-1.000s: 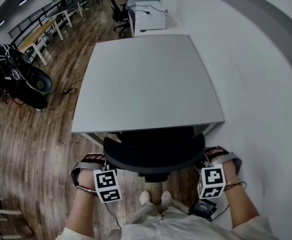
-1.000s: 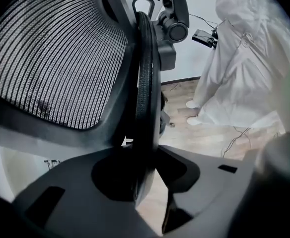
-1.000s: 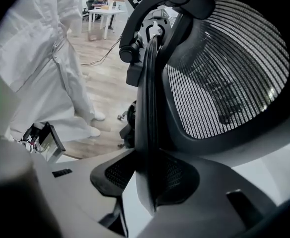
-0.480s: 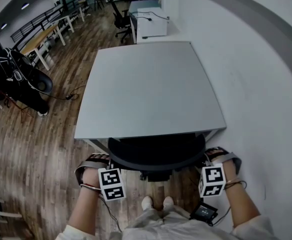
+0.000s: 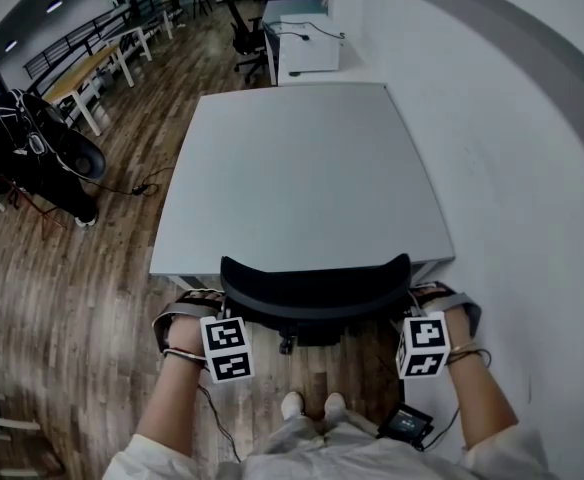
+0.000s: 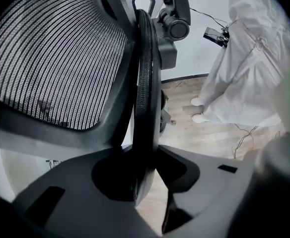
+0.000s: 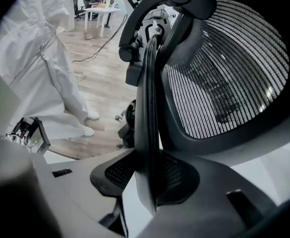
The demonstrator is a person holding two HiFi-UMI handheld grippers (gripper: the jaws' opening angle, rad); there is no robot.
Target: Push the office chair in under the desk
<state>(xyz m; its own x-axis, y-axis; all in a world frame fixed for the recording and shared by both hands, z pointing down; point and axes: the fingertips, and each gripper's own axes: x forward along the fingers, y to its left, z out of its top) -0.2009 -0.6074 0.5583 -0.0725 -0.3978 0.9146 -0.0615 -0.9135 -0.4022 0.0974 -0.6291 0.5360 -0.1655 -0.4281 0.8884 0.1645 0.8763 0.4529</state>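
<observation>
One bench [image 5: 302, 178] on wood floor [image 5: 72, 298] beside a white wall [image 5: 517, 168]; at its near edge my left tongs [image 6: 144, 178] and right tongs [image 7: 150, 178] pinch one chair [image 5: 315, 293].

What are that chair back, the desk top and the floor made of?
The chair back: black see-through mesh in a matte, probably plastic frame. The desk top: smooth pale grey, likely laminate. The floor: brown grained planks, wood or wood-look.

You hold two grippers: left gripper [image 5: 220, 296], right gripper [image 5: 410, 294]. There are two chairs, the office chair [image 5: 315, 290] and a far chair [image 5: 242, 30], and two surfaces, near surface [image 5: 302, 178] and far surface [image 5: 305, 50].
</observation>
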